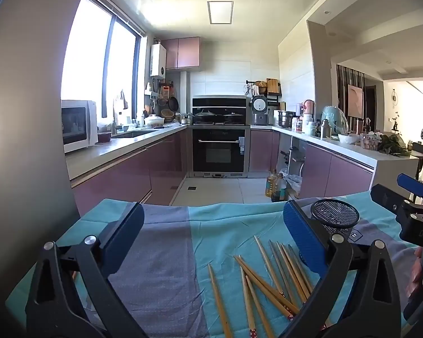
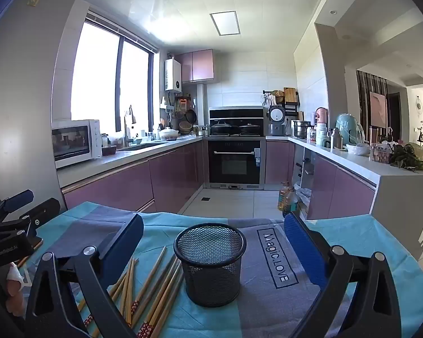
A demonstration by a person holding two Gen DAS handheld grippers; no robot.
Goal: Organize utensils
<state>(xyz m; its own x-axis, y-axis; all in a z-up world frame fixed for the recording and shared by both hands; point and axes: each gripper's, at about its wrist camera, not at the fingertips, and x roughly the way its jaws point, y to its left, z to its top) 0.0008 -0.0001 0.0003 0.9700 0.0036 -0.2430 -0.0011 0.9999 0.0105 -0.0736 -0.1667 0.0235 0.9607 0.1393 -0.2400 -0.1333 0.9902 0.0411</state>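
Where the striped teal-and-grey cloth (image 2: 268,295) covers the table, slim wooden chopsticks (image 1: 268,278) with patterned red ends lie scattered, their tips cut off by the frame. Both the left gripper (image 1: 211,242) and right gripper (image 2: 214,245) stand wide apart, empty. Just beside the chopsticks, a round black mesh cup (image 2: 211,264) stands upright.

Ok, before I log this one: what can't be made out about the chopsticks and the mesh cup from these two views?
- Chopsticks, left wrist view: patterned ends cut off by the bottom edge and the left gripper's right finger, so no sure count.
- Chopsticks, right wrist view: several run under the right gripper's left finger.
- Mesh cup, left wrist view: only the rim shows; the finger hides its body.
- Cup's inside, right wrist view: the bottom is not visible.
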